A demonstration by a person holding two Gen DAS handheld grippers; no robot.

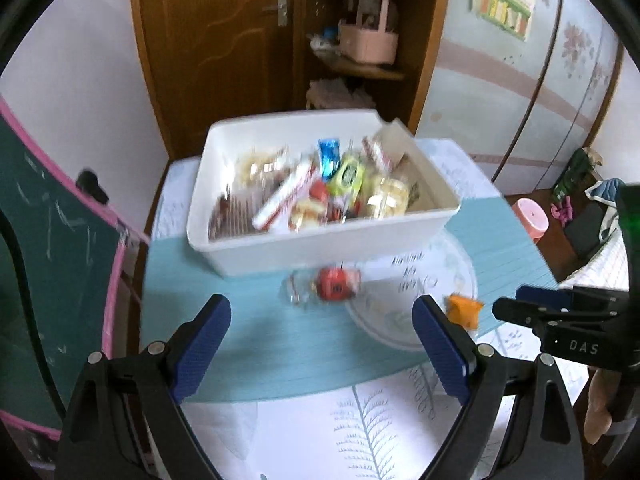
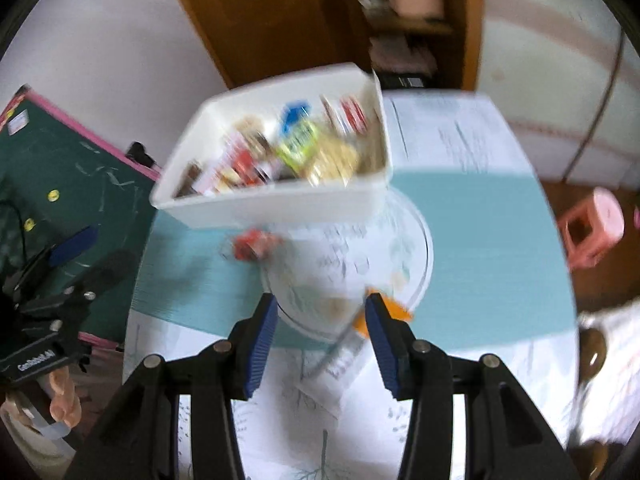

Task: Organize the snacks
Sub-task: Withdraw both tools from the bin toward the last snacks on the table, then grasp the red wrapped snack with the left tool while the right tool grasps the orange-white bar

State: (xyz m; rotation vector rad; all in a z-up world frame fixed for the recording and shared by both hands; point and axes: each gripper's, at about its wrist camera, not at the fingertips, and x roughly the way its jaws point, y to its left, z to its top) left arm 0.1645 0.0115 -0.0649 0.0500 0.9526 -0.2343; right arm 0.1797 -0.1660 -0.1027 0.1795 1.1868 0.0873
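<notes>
I see my left gripper (image 1: 322, 332) wide open, holding nothing, my right gripper (image 2: 322, 332) half open, also holding nothing. The white bin (image 1: 320, 248) of snacks sits on the table (image 1: 256, 344); 1 red snack (image 1: 334, 286) lies just before it

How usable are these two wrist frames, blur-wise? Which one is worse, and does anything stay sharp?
Left wrist view: moderate motion blur; the snacks in the white bin smear, yet the red snack stays recognisable. Right wrist view: worse; bin, glass plate and orange packet streak heavily. In both, the camera's own blue fingers stay crisp, and fisheye bends the edges.
</notes>
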